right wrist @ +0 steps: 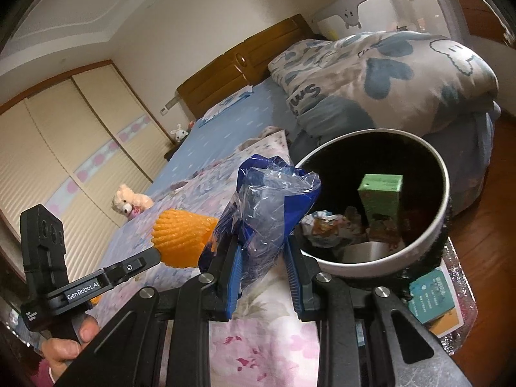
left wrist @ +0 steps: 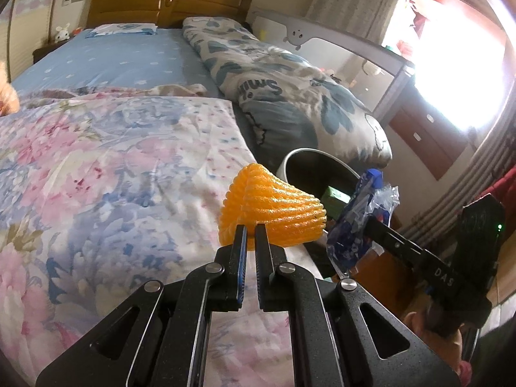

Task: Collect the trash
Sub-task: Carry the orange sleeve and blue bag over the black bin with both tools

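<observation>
My left gripper [left wrist: 251,229] is shut on an orange foam fruit net [left wrist: 274,208], held above the flowered quilt. The right wrist view shows the same orange net [right wrist: 180,238] at the tip of the left gripper [right wrist: 154,256]. My right gripper [right wrist: 262,242] is shut on a crumpled blue and clear plastic wrapper [right wrist: 267,200]; the left wrist view has that wrapper [left wrist: 361,219] to the right of the net. A round white-rimmed trash bin [right wrist: 441,213] stands just right of the wrapper, beside the bed. Inside it are a green carton [right wrist: 382,200] and crumpled paper [right wrist: 325,225]. The bin [left wrist: 287,164] sits behind the net.
A flowered quilt [left wrist: 113,177] covers the near bed, with a rolled blue-patterned duvet [left wrist: 290,77] beyond it. A teddy bear [right wrist: 129,204] lies on the bed. A booklet [right wrist: 432,293] lies on the floor by the bin. A person's hand [right wrist: 64,351] holds the left gripper's handle.
</observation>
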`<state>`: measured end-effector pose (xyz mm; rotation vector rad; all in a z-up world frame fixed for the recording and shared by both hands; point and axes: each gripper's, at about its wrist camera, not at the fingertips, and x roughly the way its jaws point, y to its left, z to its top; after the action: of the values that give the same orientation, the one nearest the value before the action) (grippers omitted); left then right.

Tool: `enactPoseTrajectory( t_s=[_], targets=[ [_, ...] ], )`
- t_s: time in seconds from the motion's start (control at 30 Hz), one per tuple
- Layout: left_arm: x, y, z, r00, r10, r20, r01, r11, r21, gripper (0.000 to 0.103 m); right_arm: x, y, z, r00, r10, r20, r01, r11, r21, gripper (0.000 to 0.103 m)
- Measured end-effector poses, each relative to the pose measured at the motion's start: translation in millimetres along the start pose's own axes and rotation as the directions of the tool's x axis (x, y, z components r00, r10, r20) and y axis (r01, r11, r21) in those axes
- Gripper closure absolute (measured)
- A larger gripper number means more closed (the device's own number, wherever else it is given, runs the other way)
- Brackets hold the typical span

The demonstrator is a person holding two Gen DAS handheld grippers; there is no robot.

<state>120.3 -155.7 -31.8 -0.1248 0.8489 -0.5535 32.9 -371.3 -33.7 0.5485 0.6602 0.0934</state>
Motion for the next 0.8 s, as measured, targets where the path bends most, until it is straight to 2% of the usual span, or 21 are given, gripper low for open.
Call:
enactPoseTrajectory(
  t_s=[0.17, 0.8],
  targets=[
    [7.4, -13.6, 2.8, 1.000, 0.008, -0.002, -0.008, 0.999, 0.041, 0.099, -5.9, -10.3, 4.3, 1.000, -0.017, 0.014, 0.017, 1.000, 0.014, 0.077],
    [24.0, -39.7, 12.2, 1.000, -0.016, -0.013, 0.017, 0.996, 0.091, 0.099, -17.1, -31.4, 13.1, 0.997, -0.061, 0.041, 0.059, 0.997, 0.045, 0.077]
  ],
)
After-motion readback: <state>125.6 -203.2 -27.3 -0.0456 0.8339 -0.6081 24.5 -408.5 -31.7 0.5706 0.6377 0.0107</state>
